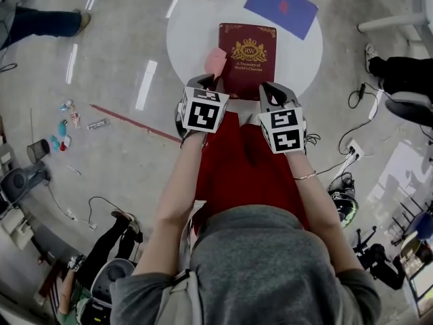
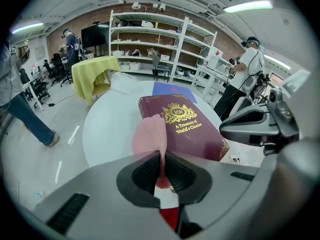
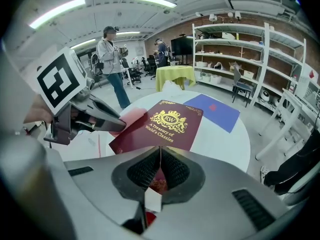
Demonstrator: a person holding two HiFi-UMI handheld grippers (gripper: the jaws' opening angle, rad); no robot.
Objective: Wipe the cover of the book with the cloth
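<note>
- A round white table stands in front of me and carries everything I am working with.
- The book lies flat and closed on the table, face up. It has a dark red cover with a gold crest and the gold title "A Treasury of World's Classics". Its near end reaches the table's near edge, right under my two grippers.
- A blue sheet lies flat towards the table's far right edge, beyond the book's far right corner and apart from it.
- My left gripper is at the table's near edge, by the book's near left corner. In the left gripper view its jaws are pressed together on the cloth, with no gap on either side of it.
- My right gripper is at the book's near right corner, beside the left one. In the right gripper view its jaws meet in a thin seam with nothing between them, and their tips point at the book's near edge. I cannot tell whether they touch the cover.
- The cloth is pink and small. It sticks out forward from my left gripper's jaws, along the book's left edge.
</note>
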